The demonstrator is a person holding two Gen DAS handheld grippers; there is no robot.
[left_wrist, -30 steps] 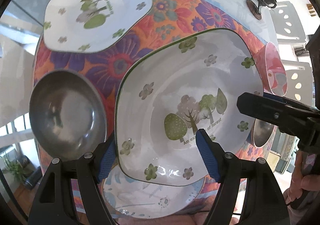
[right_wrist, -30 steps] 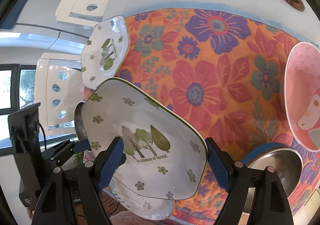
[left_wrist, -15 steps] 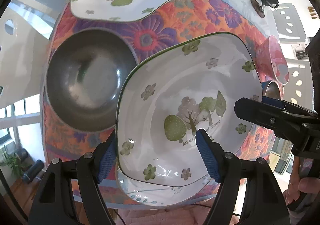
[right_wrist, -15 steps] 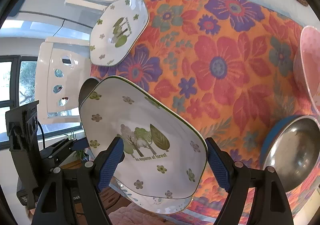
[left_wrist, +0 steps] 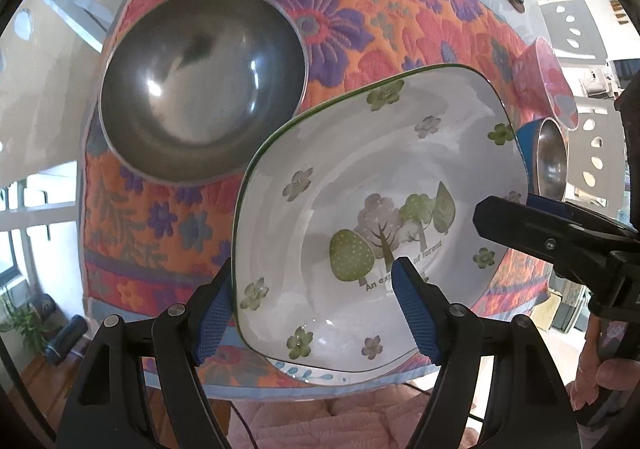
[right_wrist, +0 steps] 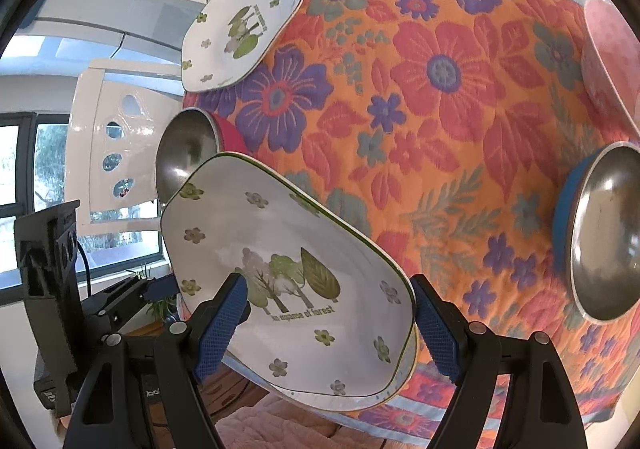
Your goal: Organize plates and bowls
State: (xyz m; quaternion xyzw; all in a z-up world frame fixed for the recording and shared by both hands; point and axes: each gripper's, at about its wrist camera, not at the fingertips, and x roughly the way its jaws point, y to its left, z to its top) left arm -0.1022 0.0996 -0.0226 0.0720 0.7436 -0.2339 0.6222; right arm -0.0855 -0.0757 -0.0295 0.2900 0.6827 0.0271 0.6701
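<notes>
Forest plate (left_wrist: 372,185) | both grippers' fingers hold its rim | red bowl wall (right_wrist: 228,133) only in right view

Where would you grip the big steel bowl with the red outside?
Its rim, from above, one finger inside and one outside: the big steel bowl sits upright, mouth up, seemingly too wide to span. Keep clear of the white tree-print dish held by left gripper and right gripper.

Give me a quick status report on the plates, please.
Clamped on tree-print plate, opposite edges: left gripper, right gripper. Plate held tilted. Blue-patterned plate peeks beneath; steel bowl beside.
</notes>
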